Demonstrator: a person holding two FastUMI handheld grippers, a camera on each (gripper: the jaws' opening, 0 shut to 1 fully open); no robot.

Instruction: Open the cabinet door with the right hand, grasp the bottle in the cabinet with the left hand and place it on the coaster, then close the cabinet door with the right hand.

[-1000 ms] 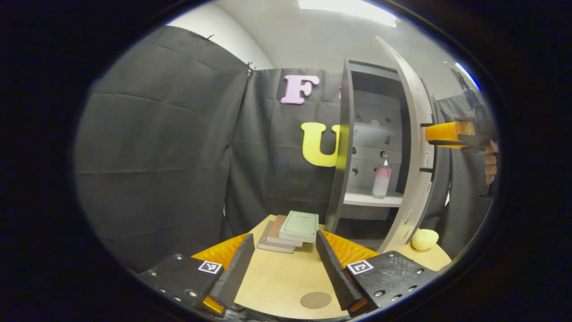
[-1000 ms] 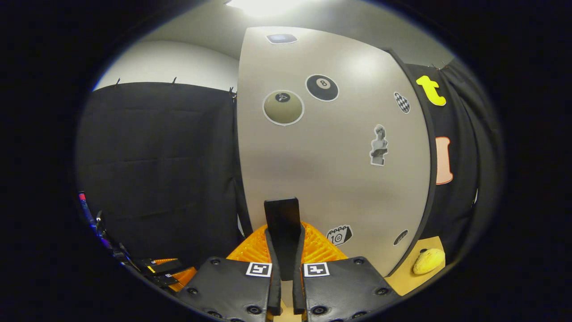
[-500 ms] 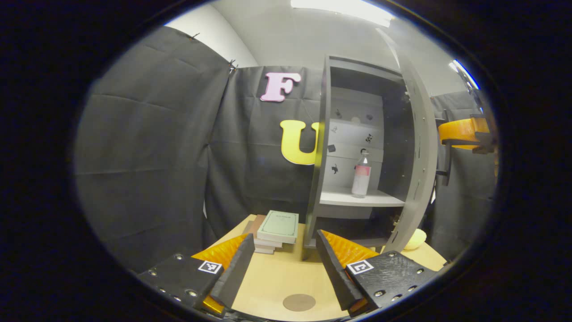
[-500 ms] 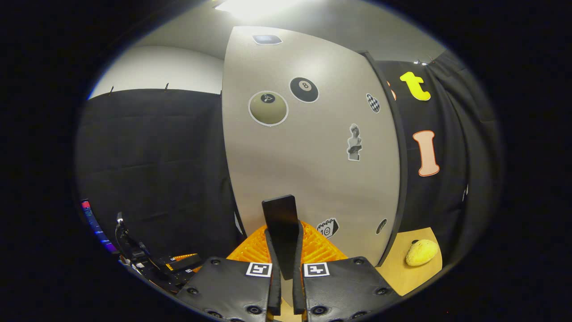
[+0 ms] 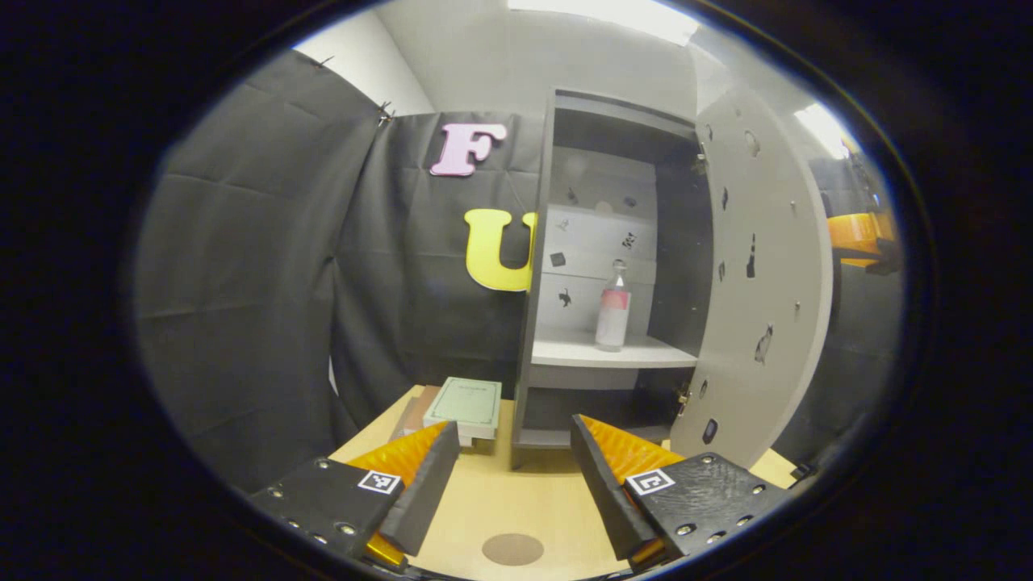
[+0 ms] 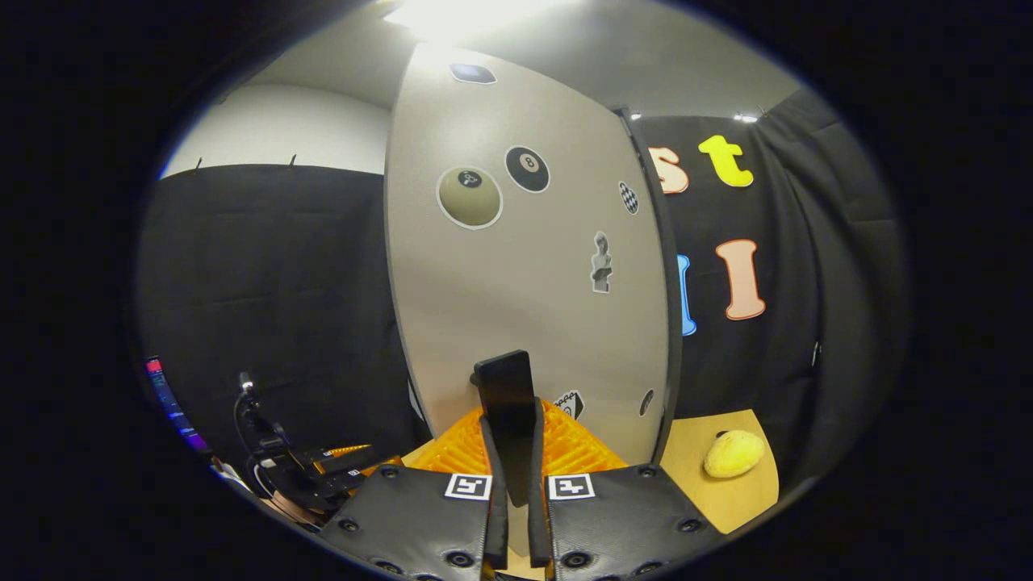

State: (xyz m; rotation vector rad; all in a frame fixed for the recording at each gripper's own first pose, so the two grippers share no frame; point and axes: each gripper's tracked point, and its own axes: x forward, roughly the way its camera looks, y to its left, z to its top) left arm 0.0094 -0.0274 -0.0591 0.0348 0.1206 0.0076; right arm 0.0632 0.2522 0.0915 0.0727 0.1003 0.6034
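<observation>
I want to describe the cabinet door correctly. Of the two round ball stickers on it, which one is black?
The black one is the eight-ball sticker, the smaller one, higher and to the right on the cabinet door. The olive ball sticker is larger, lower and to the left.

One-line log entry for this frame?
stage: door open | right gripper: shut on door handle | left gripper: open, above table | bottle: upright on cabinet shelf | coaster: bare

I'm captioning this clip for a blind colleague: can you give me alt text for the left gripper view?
An open grey cabinet stands on a wooden table, its door swung out to the right, with a bottle upright on its shelf. The left gripper is open in the foreground above a round brown coaster, and a stack of books lies beside the cabinet.
</observation>
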